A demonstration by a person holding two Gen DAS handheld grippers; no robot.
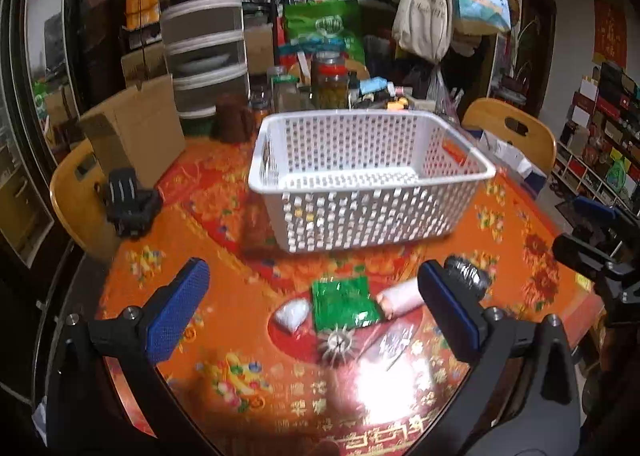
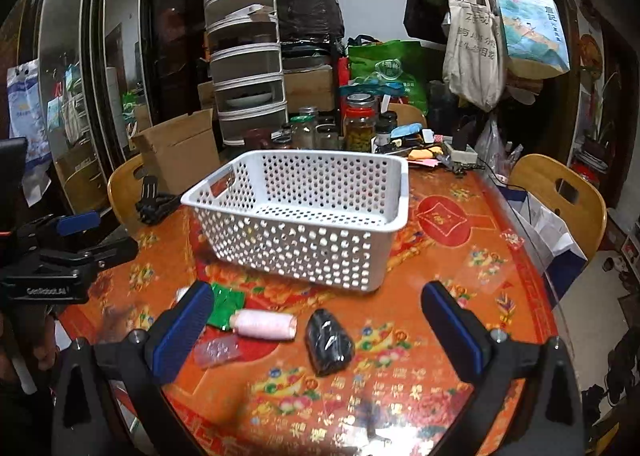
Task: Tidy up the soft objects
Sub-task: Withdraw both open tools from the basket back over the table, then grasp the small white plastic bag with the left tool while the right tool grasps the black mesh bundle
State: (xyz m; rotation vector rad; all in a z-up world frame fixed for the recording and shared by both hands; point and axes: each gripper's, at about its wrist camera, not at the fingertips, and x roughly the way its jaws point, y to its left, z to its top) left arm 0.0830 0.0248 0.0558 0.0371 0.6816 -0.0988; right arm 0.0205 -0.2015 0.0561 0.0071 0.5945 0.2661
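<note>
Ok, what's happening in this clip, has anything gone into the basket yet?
Not yet. The white basket looks empty. Both hand-held grippers, left and right, hover open over the small items in front of it: a green packet, a pink thread spool and a black wrapped bundle. Nothing is gripped.

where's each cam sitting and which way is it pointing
Left wrist: rides the left hand-held gripper, low over the near table edge, facing forward at the white basket; its blue pads spread open, frame a green packet, and the right hand-held gripper shows at far right.
Right wrist: rides the right hand-held gripper, facing the same way from further right, open over a black bundle; the left one shows at far left.
Shared: basket, green packet, pink thread spool, orange tablecloth.
</note>
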